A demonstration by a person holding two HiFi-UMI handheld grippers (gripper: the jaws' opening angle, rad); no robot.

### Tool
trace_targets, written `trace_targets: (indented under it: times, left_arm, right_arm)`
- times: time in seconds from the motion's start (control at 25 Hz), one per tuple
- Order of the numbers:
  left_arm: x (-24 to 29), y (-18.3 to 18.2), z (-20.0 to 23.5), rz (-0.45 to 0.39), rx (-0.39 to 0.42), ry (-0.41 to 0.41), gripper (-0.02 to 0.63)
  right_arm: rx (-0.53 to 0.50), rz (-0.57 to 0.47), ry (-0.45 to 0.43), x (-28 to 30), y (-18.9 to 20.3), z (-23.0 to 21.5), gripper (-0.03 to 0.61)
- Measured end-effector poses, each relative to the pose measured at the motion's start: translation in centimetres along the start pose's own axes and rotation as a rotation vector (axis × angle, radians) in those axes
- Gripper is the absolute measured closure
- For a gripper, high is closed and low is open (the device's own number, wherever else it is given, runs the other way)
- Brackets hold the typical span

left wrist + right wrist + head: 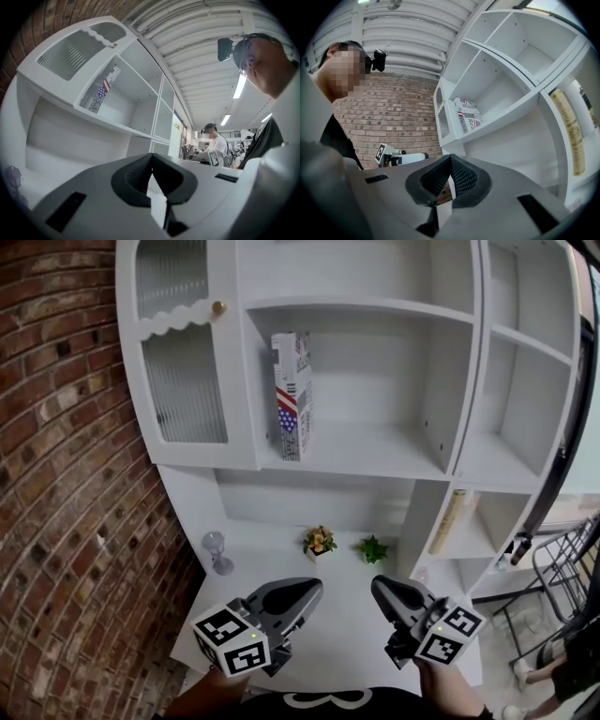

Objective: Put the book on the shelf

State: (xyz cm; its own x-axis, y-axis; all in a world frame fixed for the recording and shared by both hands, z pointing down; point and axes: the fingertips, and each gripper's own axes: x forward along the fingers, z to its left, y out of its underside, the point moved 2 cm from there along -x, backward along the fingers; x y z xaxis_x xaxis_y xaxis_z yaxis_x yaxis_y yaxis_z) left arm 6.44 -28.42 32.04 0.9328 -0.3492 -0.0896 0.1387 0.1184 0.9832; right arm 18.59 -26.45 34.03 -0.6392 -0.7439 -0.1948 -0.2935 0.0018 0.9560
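The book (292, 395), with a stars-and-stripes cover, stands upright on the middle shelf (375, 451) of the white shelf unit, near that bay's left wall. It also shows in the left gripper view as the book (102, 93) and in the right gripper view as the book (468, 119). Both grippers are low in the head view, well below and away from the shelf. My left gripper (309, 590) is shut with nothing between its jaws, tips meeting (151, 165). My right gripper (379, 589) is likewise shut and empty (450, 159).
A ribbed-glass cabinet door (183, 352) is left of the book's bay. Two small potted plants (320, 541) (372, 548) and a glass goblet (217, 552) stand on the lower counter. A yellowish book (448, 521) leans in a lower right cubby. Brick wall (56, 474) on the left.
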Motion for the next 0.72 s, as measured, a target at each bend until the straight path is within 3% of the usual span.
trace_targets:
  times: [0.24,0.48,0.72]
  left_arm:
    - [-0.6,1.5,0.5,-0.009,-0.062,-0.037,0.611]
    - [-0.7,1.7,-0.2,-0.017,-0.083,-0.006,0.611]
    - [-0.8,2.3,-0.1,-0.017,-0.106,-0.006,0.611]
  right_arm:
    - [0.001,0.045,-0.017,0.4,1.4,1.1,0.568]
    - [-0.028,0.064,-0.027,0.1,2.1,1.9,0.569]
    - [-0.025,0.093,0.02,-0.3,3.4,1.3,0.569]
